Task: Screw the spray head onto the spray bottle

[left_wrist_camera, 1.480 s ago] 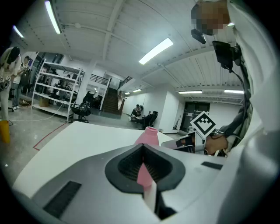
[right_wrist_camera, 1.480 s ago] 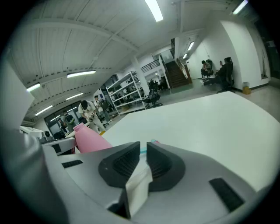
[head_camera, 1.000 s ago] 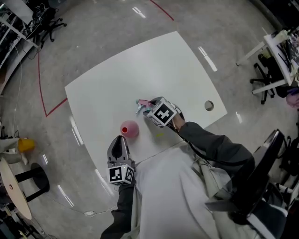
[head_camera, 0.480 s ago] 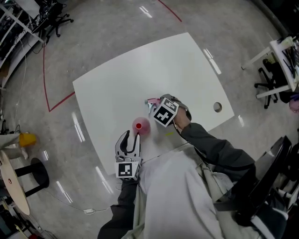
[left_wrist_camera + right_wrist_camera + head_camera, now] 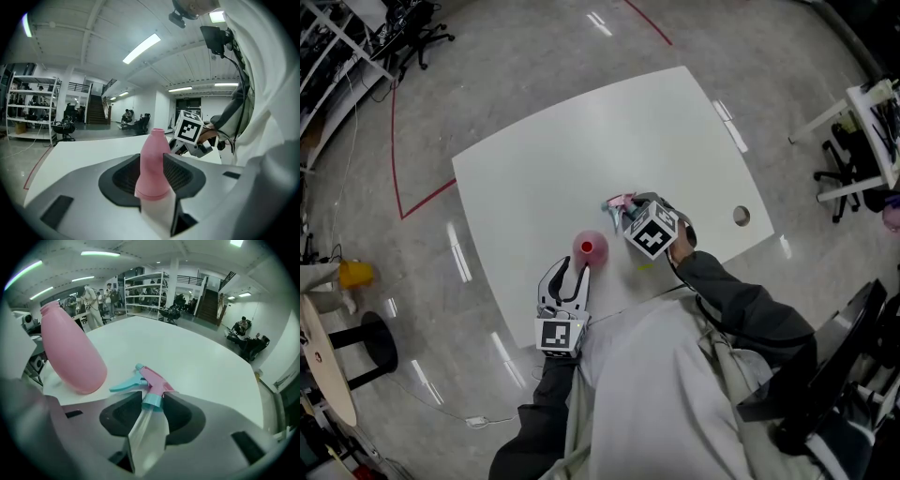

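Lying on the desk, the spray head has its tube running back between the right tongs. These are closing on its blue collar, pads about touching. That looks like a good hold for lifting and turning.

The bottle stands upright just left of it, neck bare. Left tongs are clenched on its lower body, probably to stop it spinning.

A second ago the left tongs sat short of the bottle, and the right tongs gaped wider.
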